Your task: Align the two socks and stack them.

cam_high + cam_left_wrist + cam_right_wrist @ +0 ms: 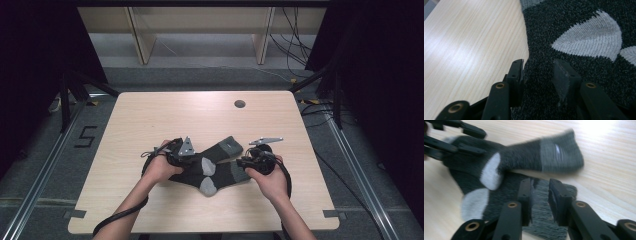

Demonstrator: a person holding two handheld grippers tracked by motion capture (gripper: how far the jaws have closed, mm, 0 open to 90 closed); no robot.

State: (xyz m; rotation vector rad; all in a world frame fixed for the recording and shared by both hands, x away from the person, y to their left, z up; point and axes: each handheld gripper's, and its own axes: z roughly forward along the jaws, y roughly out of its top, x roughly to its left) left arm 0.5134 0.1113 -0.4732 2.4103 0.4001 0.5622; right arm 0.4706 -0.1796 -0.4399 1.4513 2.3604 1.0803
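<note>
Two dark grey socks with light grey heels and toes lie crossed on the wooden table. The upper sock points its cuff to the back right. The lower sock lies in front of it. My left gripper is at the socks' left end, and its jaws stand apart over the dark knit beside a light heel patch. My right gripper is shut on the ribbed cuff of the lower sock. The left gripper also appears at the far end of the socks.
A round hole sits near the table's back edge. Bare wood surrounds the socks on all sides. Dark curtains and metal frame legs flank the table, with cables on the floor at the right.
</note>
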